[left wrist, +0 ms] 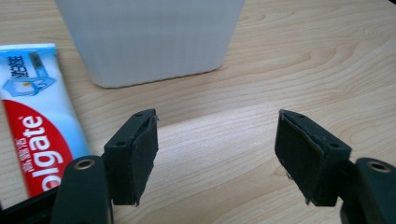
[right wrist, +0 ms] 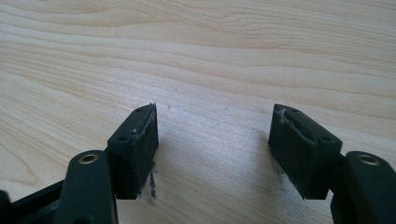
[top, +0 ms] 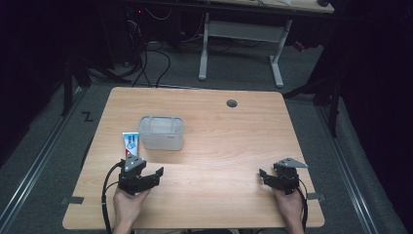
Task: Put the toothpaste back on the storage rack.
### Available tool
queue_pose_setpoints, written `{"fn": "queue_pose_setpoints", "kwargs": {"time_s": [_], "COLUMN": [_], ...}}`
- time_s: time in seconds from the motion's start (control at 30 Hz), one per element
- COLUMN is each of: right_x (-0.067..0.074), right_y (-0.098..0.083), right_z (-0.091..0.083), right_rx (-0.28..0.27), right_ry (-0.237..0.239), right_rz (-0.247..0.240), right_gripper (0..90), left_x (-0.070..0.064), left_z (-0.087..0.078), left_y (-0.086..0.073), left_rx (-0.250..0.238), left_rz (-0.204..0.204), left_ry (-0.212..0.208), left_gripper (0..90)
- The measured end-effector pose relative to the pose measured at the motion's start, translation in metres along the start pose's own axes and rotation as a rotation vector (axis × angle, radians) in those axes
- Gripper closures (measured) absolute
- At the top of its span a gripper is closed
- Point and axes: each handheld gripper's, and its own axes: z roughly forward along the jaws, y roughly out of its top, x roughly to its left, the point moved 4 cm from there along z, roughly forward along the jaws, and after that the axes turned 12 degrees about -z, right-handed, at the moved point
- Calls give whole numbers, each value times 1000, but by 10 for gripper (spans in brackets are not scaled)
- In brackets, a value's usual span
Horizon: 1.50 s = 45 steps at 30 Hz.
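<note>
Wooden table carries everything, and both hands rest at its near edge. The left gripper, jaws spread and empty, sits low just behind the toothpaste tube. A careless forward reach could shove the tube along or bump the plastic tub that stands just beside and beyond it. The right gripper, jaws likewise apart and holding nothing, points toward mid-table, well apart from both.

Toothpaste tube cut off at left and bottom edge of left gripper view, brand name partly lost. White bin top cropped there. In high view, tube's near end hidden behind left gripper; print too small to read.
</note>
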Motion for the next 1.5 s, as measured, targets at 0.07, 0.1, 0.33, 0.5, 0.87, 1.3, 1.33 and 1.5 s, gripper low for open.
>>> {"fn": "queue_pose_setpoints", "kwargs": {"time_s": [0.07,0.1,0.33,0.5,0.87,1.3,1.33,1.5], "right_x": [0,0,0,0,0,1,1,1], "right_y": [0,0,0,0,0,0,0,0], "right_z": [0,0,0,0,0,0,0,0], "right_rx": [0,0,0,0,1,0,1,4], "right_ry": [0,0,1,-1,2,4,2,-2], "right_rz": [0,0,-1,-4,-4,-6,-12,-11], "right_gripper": [332,332,331,330,324,318,318,319], "left_x": [1,2,16,26,47,71,72,76], "left_z": [0,-1,-10,-15,-13,2,4,10], "left_y": [0,1,7,12,29,46,48,52], "left_rx": [-4,-5,1,10,49,127,135,152], "left_rz": [0,-2,-21,-36,-16,-64,-63,-62], "left_ry": [8,13,92,117,175,264,275,292], "left_gripper": [306,306,268,290,346,361,361,350]}}
